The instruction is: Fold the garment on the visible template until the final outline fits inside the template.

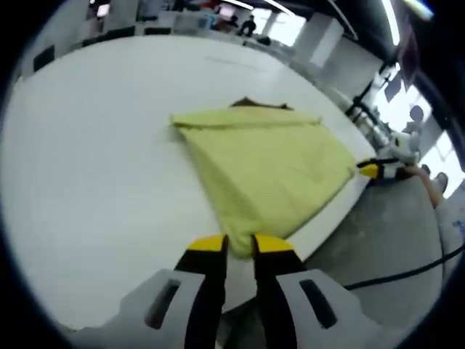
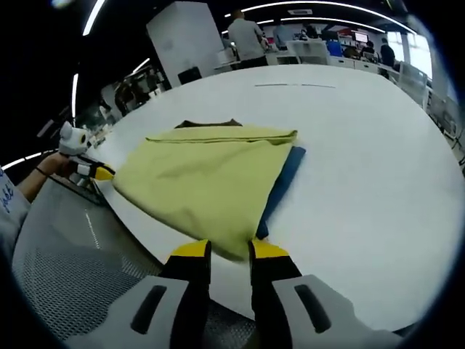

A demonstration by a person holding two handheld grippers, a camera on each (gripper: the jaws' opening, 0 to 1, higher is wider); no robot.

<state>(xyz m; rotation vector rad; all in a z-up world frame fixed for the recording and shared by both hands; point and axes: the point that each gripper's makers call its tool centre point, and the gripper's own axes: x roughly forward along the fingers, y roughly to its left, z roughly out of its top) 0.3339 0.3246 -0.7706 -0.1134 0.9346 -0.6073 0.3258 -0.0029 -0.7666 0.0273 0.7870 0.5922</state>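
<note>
A yellow garment point(image 1: 269, 167) lies partly folded on the white table point(image 1: 109, 160), its near edge at the table's front. My left gripper point(image 1: 240, 246) is shut on one near corner of it. The right gripper point(image 1: 378, 171) shows at the far right, at the other near corner. In the right gripper view the same garment point(image 2: 203, 178) covers most of a dark blue template point(image 2: 285, 182), which shows as a strip along its right side. My right gripper point(image 2: 229, 251) is shut on the garment's near corner. The left gripper point(image 2: 98, 172) is at the left, held by a hand.
A dark brown patch point(image 2: 209, 123) peeks out at the garment's far edge. The table's edge point(image 2: 145, 240) runs close to both grippers, with grey floor point(image 2: 65, 276) below. A black cable point(image 1: 407, 273) lies on the floor. People and desks stand far behind.
</note>
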